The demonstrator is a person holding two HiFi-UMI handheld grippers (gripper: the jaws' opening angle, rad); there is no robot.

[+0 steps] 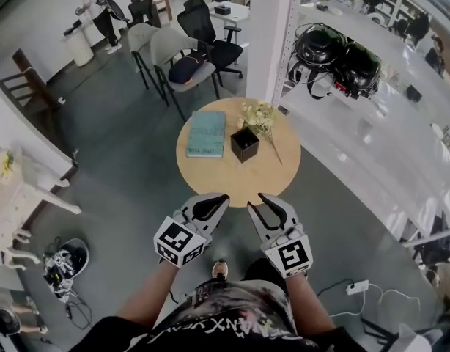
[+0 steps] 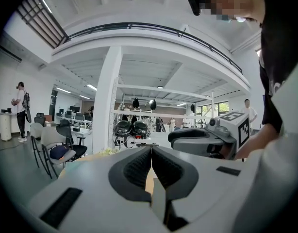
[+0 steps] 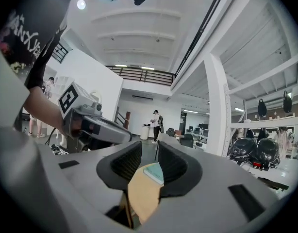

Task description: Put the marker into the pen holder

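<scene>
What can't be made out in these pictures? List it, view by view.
- The marker: seen in no view.
- Inside of the pen holder: too dark and small, head view.
- Title of the book: too small, head view.
- The pen holder in both gripper views: hidden behind each gripper's own body.
- Near edge of the table: covered by the left gripper and right gripper, head view.
</scene>
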